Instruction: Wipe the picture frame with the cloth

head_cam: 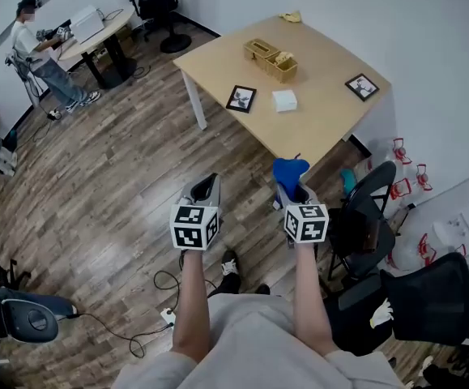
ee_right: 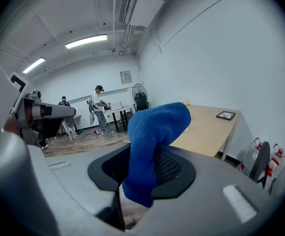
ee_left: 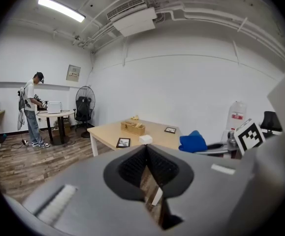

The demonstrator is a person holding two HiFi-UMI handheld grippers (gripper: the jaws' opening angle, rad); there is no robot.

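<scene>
One wood floor (head_cam: 112, 185) fills most of my head view. The table (head_cam: 323, 63) stands well ahead of me, its far side against the white wall. A person (head_cam: 40, 51) stands at another, round table (head_cam: 96, 31) in the far corner, and dark chairs (head_cam: 372, 217) crowd my right side.

I hold both tools out over the floor, side by side and well short of the table. The left tool (head_cam: 207, 183) has its jaws pressed together with nothing between them. The right tool (head_cam: 295, 194) is clamped on the blue cloth (ee_right: 154, 132), which stands up out of the jaws, folds over at the top and hangs a little below them.

On the table, a wooden organiser (head_cam: 271, 59) sits near the middle. The picture frame (head_cam: 241, 98) lies flat near the front left edge, just beside a small white box (head_cam: 283, 100). A second frame (head_cam: 362, 86) lies near the right corner, well apart from the first. Neither tool nor the cloth touches either frame.
</scene>
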